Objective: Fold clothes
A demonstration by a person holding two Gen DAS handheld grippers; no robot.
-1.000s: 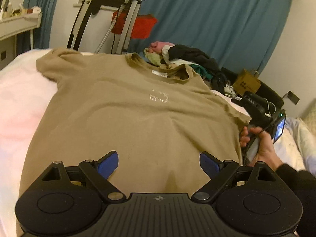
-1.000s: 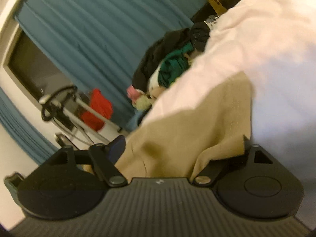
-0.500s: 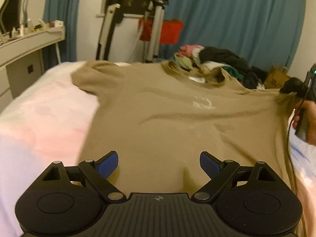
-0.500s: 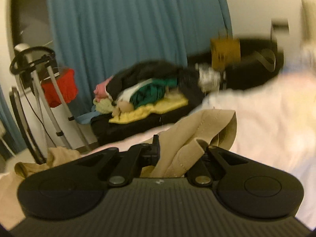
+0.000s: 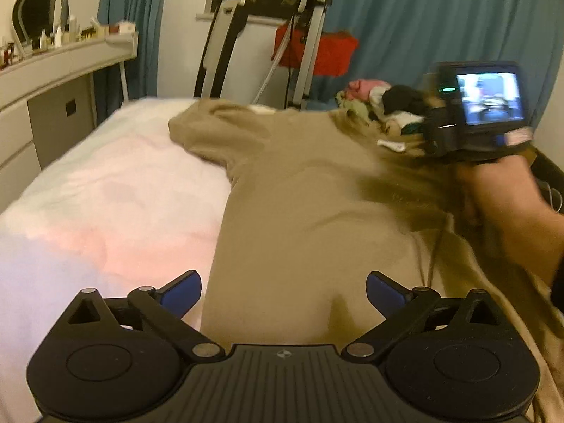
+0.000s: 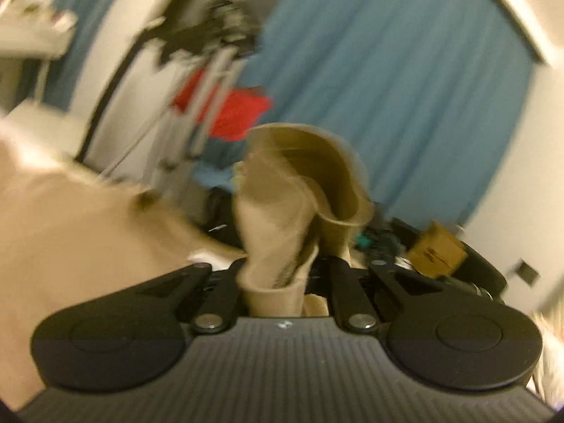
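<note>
A tan T-shirt [image 5: 303,211] lies face up on the white bed [image 5: 105,204], collar at the far end. My left gripper [image 5: 283,290] is open above the shirt's hem, its blue fingertips [image 5: 181,290] apart and holding nothing. My right gripper [image 6: 282,275] is shut on the shirt's right sleeve [image 6: 299,183], which stands bunched up between the jaws. In the left wrist view the right gripper's body [image 5: 476,116] and the hand holding it hang over the shirt's right shoulder, with the fabric pulled inward.
A pile of other clothes [image 5: 380,102] lies beyond the bed's far end. A metal stand with a red cloth [image 5: 317,53] is in front of blue curtains [image 5: 423,17]. A white dresser [image 5: 53,88] runs along the left. A cardboard box [image 6: 437,250] sits at right.
My right gripper has lifted the sleeve and carried it leftward over the shirt's shoulder. My left gripper has swung a little to the left and stays open above the hem.
</note>
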